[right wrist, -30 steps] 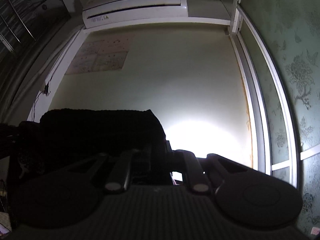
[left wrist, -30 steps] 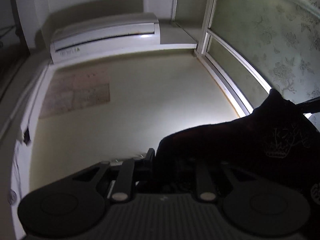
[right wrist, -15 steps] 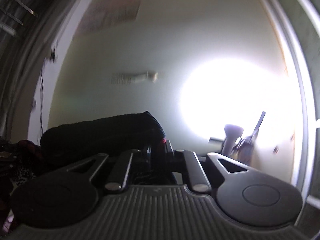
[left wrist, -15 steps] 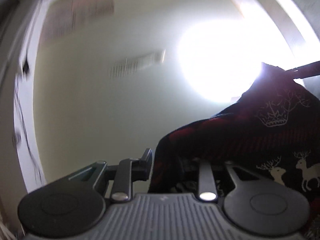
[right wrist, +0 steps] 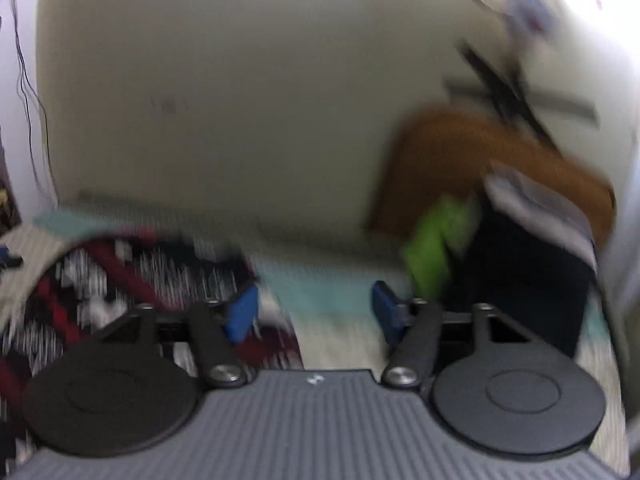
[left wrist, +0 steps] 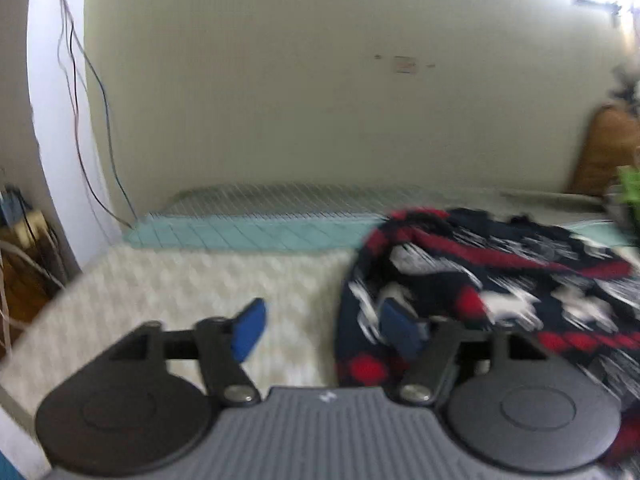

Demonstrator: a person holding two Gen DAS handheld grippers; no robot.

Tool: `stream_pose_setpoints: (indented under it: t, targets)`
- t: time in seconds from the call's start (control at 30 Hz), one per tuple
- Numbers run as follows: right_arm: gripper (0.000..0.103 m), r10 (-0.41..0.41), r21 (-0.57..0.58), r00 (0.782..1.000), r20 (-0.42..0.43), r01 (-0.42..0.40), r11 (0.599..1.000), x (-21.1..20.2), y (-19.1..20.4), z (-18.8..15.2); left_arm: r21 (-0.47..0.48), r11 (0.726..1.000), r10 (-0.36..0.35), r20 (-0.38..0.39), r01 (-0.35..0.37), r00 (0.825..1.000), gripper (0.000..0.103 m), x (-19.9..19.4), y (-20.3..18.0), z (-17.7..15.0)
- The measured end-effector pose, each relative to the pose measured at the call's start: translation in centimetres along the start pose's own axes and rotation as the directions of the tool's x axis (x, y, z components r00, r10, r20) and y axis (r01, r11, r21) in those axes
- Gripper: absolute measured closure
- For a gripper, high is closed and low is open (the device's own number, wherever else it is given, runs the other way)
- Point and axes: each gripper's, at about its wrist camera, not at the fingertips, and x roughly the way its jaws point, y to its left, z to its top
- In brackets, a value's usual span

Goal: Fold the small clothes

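Both views are blurred by motion. The left gripper (left wrist: 320, 326) is seen with its blue pads (left wrist: 249, 328) set well apart; the jaws are opening, and nothing is pressed between them. The patterned sweater (left wrist: 500, 280), dark with red bands and white figures, is found crumpled on the cream quilted bed surface (left wrist: 180, 292), to the right in the left wrist view; the right-hand pad is seen against the sweater's near edge, though contact cannot be told. A teal gridded mat (left wrist: 248, 232) is noted along the far edge of the bed, against the pale wall (left wrist: 300, 80). Thin cables (left wrist: 80, 92) are seen hanging at the left. The right gripper (right wrist: 316, 312) is likewise opening, its jaws apart and empty, with the sweater (right wrist: 120, 276) lying to its left under the left-hand pad. Farther right, a bright green cloth (right wrist: 436, 248), a dark garment (right wrist: 528, 280) and a brown object (right wrist: 460, 152) are recorded near the wall.
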Motion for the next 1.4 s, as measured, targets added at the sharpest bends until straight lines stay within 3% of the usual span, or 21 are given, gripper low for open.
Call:
stream_pose_setpoints:
  t: [0.07,0.17,0.2,0.3,0.37,0.43,0.47,0.53,0.57,0.6,0.67,0.7,0.73,0.87,1.03,1.13,1.2,1.23,1.27,1.33,1.4]
  targets:
    - [0.029,0.002,0.028,0.997,-0.073,0.000,1.000,-1.9,-0.2,-3.1,-0.012,0.998,-0.059,0.001,0.059,0.998,0.010,-1.8,0.1,-1.4]
    - [0.030,-0.021,0.013,0.990,-0.139,0.023,1.000,-3.8,0.7,-8.1,0.017,0.990,-0.143,-0.012,0.143,0.990,0.009,-5.5,-1.5,-1.3]
    - [0.037,-0.040,-0.013,0.987,-0.157,0.038,0.999,-4.1,1.5,-9.2,0.032,0.987,-0.157,-0.023,0.157,0.987,0.008,-6.2,-2.3,-1.7]
    - [0.093,-0.093,-0.094,0.988,-0.122,0.082,0.992,-5.7,4.0,-9.9,0.114,0.983,-0.139,-0.058,0.145,0.989,0.012,-6.5,-4.7,-3.0]
    - [0.093,-0.238,-0.193,0.971,-0.030,0.228,0.954,-6.5,4.5,-11.5,0.147,0.981,-0.120,-0.071,0.129,0.990,0.012,-6.6,-5.5,-3.6]
    - [0.093,-0.426,-0.258,0.898,0.108,0.439,0.861,-8.1,3.9,-10.3,0.145,0.983,-0.108,-0.068,0.117,0.992,0.012,-7.5,-5.7,-3.6]
    - [0.095,-0.518,-0.272,0.835,0.188,0.551,0.789,-8.9,3.2,-9.6,0.138,0.984,-0.100,-0.067,0.109,0.993,0.012,-7.8,-5.5,-3.7]
    - [0.089,-0.730,-0.279,0.600,0.328,0.800,0.531,-8.2,2.0,-9.1,0.131,0.988,-0.071,-0.076,0.081,0.995,0.012,-8.2,-5.2,-3.7]
    - [0.089,-0.740,-0.269,0.604,0.297,0.796,0.541,-9.3,1.5,-8.4,0.131,0.989,-0.054,-0.080,0.064,0.995,0.013,-8.4,-5.1,-3.8]
    - [0.089,-0.685,-0.204,0.684,0.250,0.729,0.653,-11.2,1.3,-8.1,0.130,0.990,-0.043,-0.085,0.054,0.995,0.015,-8.5,-4.9,-3.9]
    - [0.087,-0.403,0.006,0.900,0.167,0.408,0.913,-15.4,1.9,-8.6,0.123,0.991,-0.037,-0.102,0.049,0.994,0.021,-8.7,-4.6,-4.3]
    - [0.074,-0.214,0.081,0.972,0.099,0.206,0.975,-16.2,2.4,-9.3,0.117,0.992,-0.040,-0.114,0.054,0.993,0.025,-8.7,-4.5,-4.4]
    - [0.058,-0.052,0.137,0.997,0.048,0.045,0.989,-16.7,3.3,-10.2,0.105,0.992,-0.050,-0.131,0.064,0.990,0.026,-8.8,-4.5,-4.5]
    - [0.053,0.176,0.117,0.982,-0.065,-0.168,0.979,-16.2,11.2,-15.0,0.110,0.983,-0.131,-0.144,0.148,0.981,0.012,-10.7,-5.3,-5.1]
    - [0.042,0.382,0.223,0.908,-0.172,-0.342,0.913,-13.2,20.1,-16.9,0.208,0.971,-0.080,-0.178,0.117,0.981,0.013,-12.6,-6.7,-7.1]
    - [0.038,0.419,0.210,0.894,-0.157,-0.384,0.899,-14.1,23.1,-17.4,0.213,0.968,-0.099,-0.174,0.136,0.980,0.047,-13.7,-7.0,-8.2]
    - [0.055,0.435,0.213,0.890,-0.137,-0.402,0.891,-13.4,24.7,-17.6,0.208,0.966,-0.121,-0.164,0.154,0.979,0.091,-13.9,-7.4,-8.2]
    - [0.085,0.416,0.200,0.898,-0.141,-0.386,0.901,-13.4,25.5,-17.7,0.245,0.963,-0.076,-0.149,0.111,0.986,0.093,-13.8,-7.8,-8.2]
    - [0.092,0.379,0.186,0.914,-0.144,-0.351,0.918,-12.7,26.5,-17.7,0.263,0.959,-0.073,-0.145,0.109,0.987,0.094,-13.7,-7.8,-8.2]
    - [0.093,0.350,0.158,0.928,-0.127,-0.329,0.931,-13.1,26.8,-17.3,0.264,0.961,-0.043,-0.139,0.079,0.989,0.095,-13.4,-7.2,-7.5]
    - [0.093,0.271,0.092,0.961,-0.061,-0.265,0.960,-14.4,26.0,-16.3,0.288,0.956,0.079,-0.089,-0.050,0.993,0.095,-13.5,-6.1,-6.5]
